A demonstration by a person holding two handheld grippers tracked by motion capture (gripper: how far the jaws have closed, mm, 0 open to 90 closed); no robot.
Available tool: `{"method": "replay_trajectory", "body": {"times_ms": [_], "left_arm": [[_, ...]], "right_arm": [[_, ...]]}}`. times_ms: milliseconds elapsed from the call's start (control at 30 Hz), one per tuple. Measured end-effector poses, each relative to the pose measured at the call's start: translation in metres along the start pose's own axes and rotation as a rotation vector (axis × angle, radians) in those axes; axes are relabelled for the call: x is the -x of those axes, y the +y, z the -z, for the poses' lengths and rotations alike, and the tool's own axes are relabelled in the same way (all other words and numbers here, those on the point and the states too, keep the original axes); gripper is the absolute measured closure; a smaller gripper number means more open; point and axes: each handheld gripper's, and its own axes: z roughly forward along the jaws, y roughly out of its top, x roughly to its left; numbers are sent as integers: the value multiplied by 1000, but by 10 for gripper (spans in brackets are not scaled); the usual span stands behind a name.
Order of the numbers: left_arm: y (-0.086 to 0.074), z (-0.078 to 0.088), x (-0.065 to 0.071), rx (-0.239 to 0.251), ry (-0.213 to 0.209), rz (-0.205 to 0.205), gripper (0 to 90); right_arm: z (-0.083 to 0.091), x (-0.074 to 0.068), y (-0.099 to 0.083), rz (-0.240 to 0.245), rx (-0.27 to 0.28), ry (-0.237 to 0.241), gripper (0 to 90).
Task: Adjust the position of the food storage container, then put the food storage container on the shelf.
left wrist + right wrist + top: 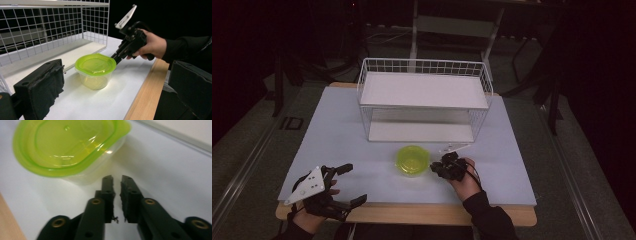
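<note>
- Container (pixel 411 160): a small clear plastic tub with a lime-green lid (pixel 95 64) pressed on, standing upright on the white desk (pixel 337 130), just in front of the white wire shelf rack (pixel 424 100) and near the desk's front edge.
- Right tongs (pixel 116 178): jaws stand a narrow slit apart with nothing between them, tips just beside the tub's wall and below the lid's rim; in the left gripper view they seem to meet that rim, though real contact cannot be told. In the high view the right tongs (pixel 436 166) come at the container from its right side.
- Left tongs (pixel 354 184): jaws spread wide and empty, held off at the desk's front left corner, well apart from the container and pointing toward it.
- Step in hand, as I judge it: the right tongs are lining up at the container's edge, either to catch the lid's lip or to take the tub by its wall; no grip is made yet.
- Next move likely calls for a wider gape, since the present slit is too thin to pass over the wall or the rim, then a gentle close so the light tub does not slide or tip.
- Left tongs may need to come in and steady the tub if the lid is to be lifted.
</note>
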Motion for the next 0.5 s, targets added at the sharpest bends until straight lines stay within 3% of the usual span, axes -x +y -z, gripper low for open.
{"method": "replay_trajectory", "body": {"times_ms": [100,300,400,500], "left_arm": [[0,-1,0,5,-5,4,11],[0,-2,2,-17,-7,-2,11],[2,-3,4,-9,-19,-10,11],[4,-5,6,-19,-35,12,11]], "right_arm": [[15,2,-4,31,17,-54,707],[47,4,-15,81,62,-114,566],[62,0,-20,72,101,-117,455],[72,-5,-22,73,119,-111,381]]}}
